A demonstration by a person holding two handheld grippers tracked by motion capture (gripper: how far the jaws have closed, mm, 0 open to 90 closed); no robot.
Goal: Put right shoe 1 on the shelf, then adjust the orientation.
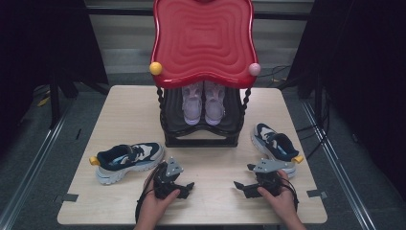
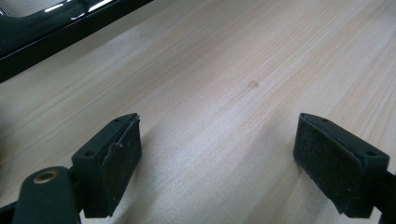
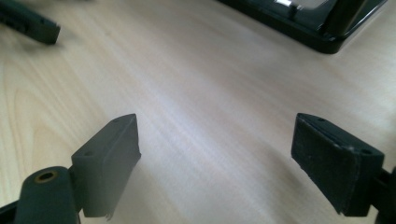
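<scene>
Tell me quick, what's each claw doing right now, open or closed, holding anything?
Left claw: open, nothing between its jaws, just bare table below.
Right claw: open, holding nothing, over the table too.

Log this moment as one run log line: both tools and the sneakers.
left tool: open, empty, over table | right tool: open, empty | navy sneakers: on table, untouched | pink sneakers: on rack

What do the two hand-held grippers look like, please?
Both the left gripper and the right gripper are black, each with a grey three-cornered plate on top. Each has two blocky jaws with dark, rough pads. Black cables trail back by the wrists.
</scene>
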